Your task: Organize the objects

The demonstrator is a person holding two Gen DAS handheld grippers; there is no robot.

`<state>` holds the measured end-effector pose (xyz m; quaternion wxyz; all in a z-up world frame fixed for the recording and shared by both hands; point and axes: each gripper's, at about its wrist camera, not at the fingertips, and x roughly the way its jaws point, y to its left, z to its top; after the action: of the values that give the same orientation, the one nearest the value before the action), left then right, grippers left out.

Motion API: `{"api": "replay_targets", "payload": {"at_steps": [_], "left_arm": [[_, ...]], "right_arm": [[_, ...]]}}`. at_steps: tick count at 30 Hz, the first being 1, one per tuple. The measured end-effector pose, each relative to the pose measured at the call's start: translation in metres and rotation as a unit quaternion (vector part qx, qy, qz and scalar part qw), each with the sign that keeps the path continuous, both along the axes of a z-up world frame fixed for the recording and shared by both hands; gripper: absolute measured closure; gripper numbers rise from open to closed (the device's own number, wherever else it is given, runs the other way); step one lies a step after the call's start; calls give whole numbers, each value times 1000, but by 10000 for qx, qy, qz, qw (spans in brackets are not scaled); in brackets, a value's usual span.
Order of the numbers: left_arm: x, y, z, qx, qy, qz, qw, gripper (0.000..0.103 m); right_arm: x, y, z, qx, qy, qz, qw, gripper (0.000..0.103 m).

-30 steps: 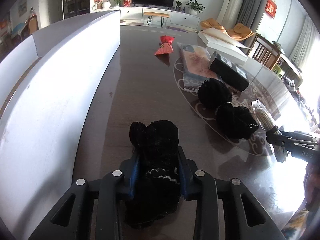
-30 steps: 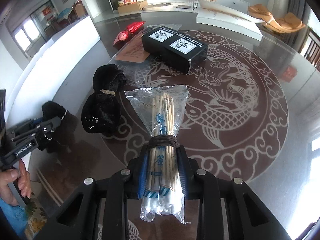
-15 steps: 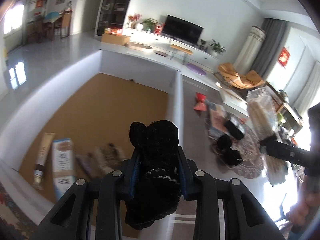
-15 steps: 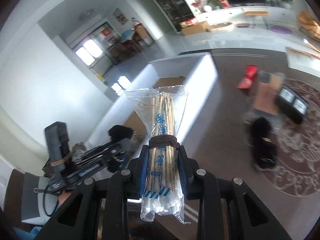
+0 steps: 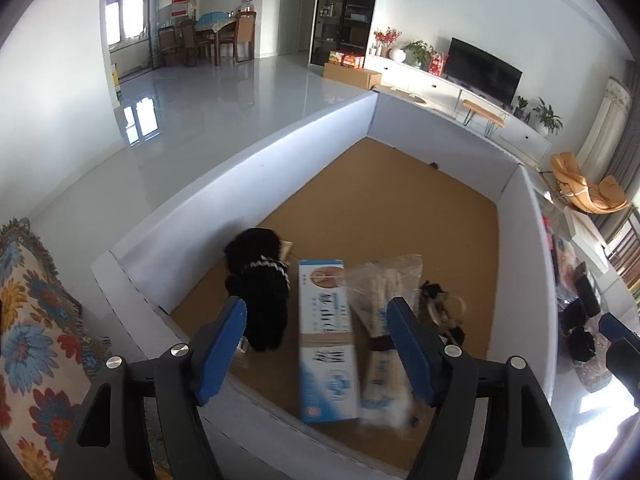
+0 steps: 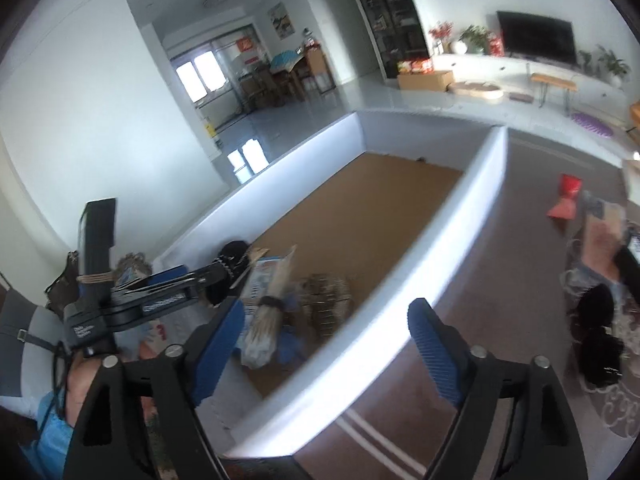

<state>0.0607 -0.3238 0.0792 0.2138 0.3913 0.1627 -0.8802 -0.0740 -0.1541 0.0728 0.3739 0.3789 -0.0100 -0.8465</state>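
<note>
My left gripper [image 5: 316,340] hangs over a big white-walled box [image 5: 200,216] with a brown floor, its jaws opening and nothing pressed between the pads. A black pouch [image 5: 260,296] lies below, just inside the left finger. A clear bag of chopsticks [image 5: 384,312], blurred, rests beside a blue-and-white carton [image 5: 326,340]. My right gripper [image 6: 326,350] is over the box's near wall [image 6: 440,248], its jaws opening wide and empty. The right wrist view shows the chopstick bundle [image 6: 268,320] down in the box and the left gripper [image 6: 160,300] above the black pouch [image 6: 234,252].
Two more black pouches [image 6: 596,340], a black box [image 6: 628,264], a flat packet [image 6: 600,236] and a red packet [image 6: 566,200] stay on the dark table to the right of the box. A flowered cushion [image 5: 36,340] lies left of the box. A metal-clip item [image 5: 440,304] is inside.
Both grippers swung left from the table to above the box. The left let go of the black pouch and the right let go of the chopsticks; both things are now in the box.
</note>
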Motion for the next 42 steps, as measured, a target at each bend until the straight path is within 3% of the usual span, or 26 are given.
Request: {"api": "replay_targets", "payload": {"at_steps": [2, 5, 6, 8, 9, 11, 14, 19, 23, 25, 27, 32, 42], "left_arm": [[5, 29, 8, 176, 207, -372, 9989, 31], [6, 86, 20, 414, 518, -1218, 9903, 29], [6, 110, 23, 437, 598, -1533, 9854, 25], [3, 157, 23, 458, 663, -2066, 9751, 0], [-1, 179, 18, 475, 664, -2322, 9692, 0], [-11, 216, 2, 396, 447, -2667, 9619, 0], [-47, 253, -36, 191, -70, -2740, 9615, 0], [-98, 279, -83, 211, -450, -2774, 9595, 0], [-122, 296, -96, -177, -615, -2980, 9524, 0], [-130, 300, -97, -447, -667, -3080, 9480, 0], [-137, 301, -97, -480, -620, -3140, 9462, 0], [-155, 301, -96, -490, -535, -2917, 9537, 0], [-157, 300, -96, -484, -532, -2916, 9538, 0]], "right_arm": [[0, 46, -5, 141, 317, -534, 9980, 2], [-2, 119, -27, 523, 551, -1368, 9877, 1], [-2, 145, -37, 723, 566, -1700, 9812, 1], [-2, 193, -63, 1166, 386, -2263, 9663, 1], [-4, 216, -75, 1307, 226, -2502, 9591, 1], [-9, 252, -92, 1427, -31, -2815, 9489, 1], [-18, 286, -107, 1636, -400, -3098, 9358, 1], [-40, 295, -121, 1885, -488, -3138, 9293, 1], [-43, 292, -121, 1860, -465, -3110, 9309, 0], [-44, 292, -121, 1851, -465, -3106, 9312, 0], [-45, 293, -122, 1854, -464, -3108, 9311, 0], [-46, 292, -123, 1852, -465, -3108, 9311, 0], [-46, 293, -123, 1851, -466, -3106, 9312, 0]]}}
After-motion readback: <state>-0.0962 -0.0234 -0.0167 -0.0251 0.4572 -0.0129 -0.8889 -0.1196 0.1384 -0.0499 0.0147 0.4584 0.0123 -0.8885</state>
